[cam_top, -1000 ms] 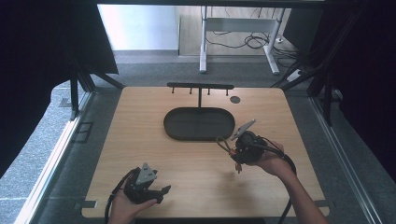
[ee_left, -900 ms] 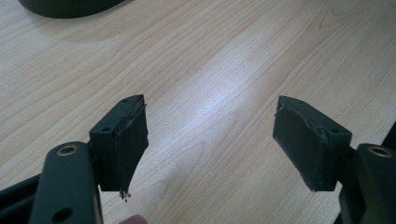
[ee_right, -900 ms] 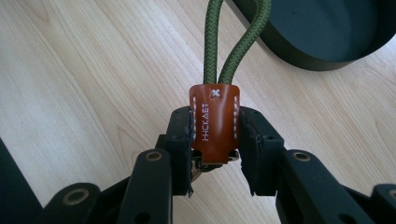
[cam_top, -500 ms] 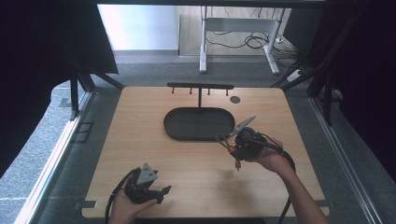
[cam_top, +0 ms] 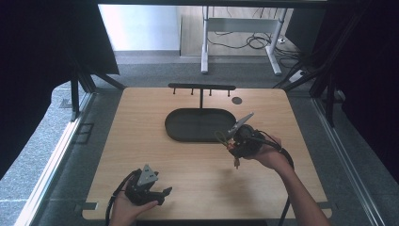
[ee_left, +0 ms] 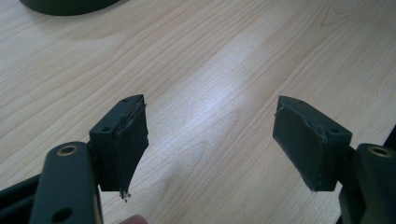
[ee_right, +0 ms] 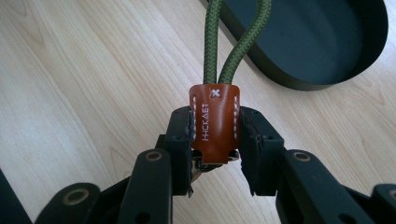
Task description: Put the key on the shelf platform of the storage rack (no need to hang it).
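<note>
The right tool (ee_right: 215,154) is pinching a small key fob (ee_right: 214,123), its jaws pressing on the two sides of a tan leather sleeve stitched in white, from which a loop of green braided cord (ee_right: 232,44) is rising toward the dark oval tray (ee_right: 327,70). In the high view the right tool (cam_top: 234,141) is hovering over the worktop (cam_top: 141,141) just beside the tray's (cam_top: 197,136) near right end, with something small hanging below it, too small to tell what. The fob is looking light; the leather is probably firm and a little grippy, so the sleeve is the sensible place to be holding it, while the cord is soft and would likely flop and swing if taken there instead. A bit of metal is peeking out beneath the sleeve, and its shape is unclear. The left tool (ee_left: 210,135) is standing spread wide with nothing between its jaws, and it (cam_top: 162,193) is resting low at the near left of the worktop. A black rack (cam_top: 202,87) with short pegs is standing at the far edge behind the tray.
</note>
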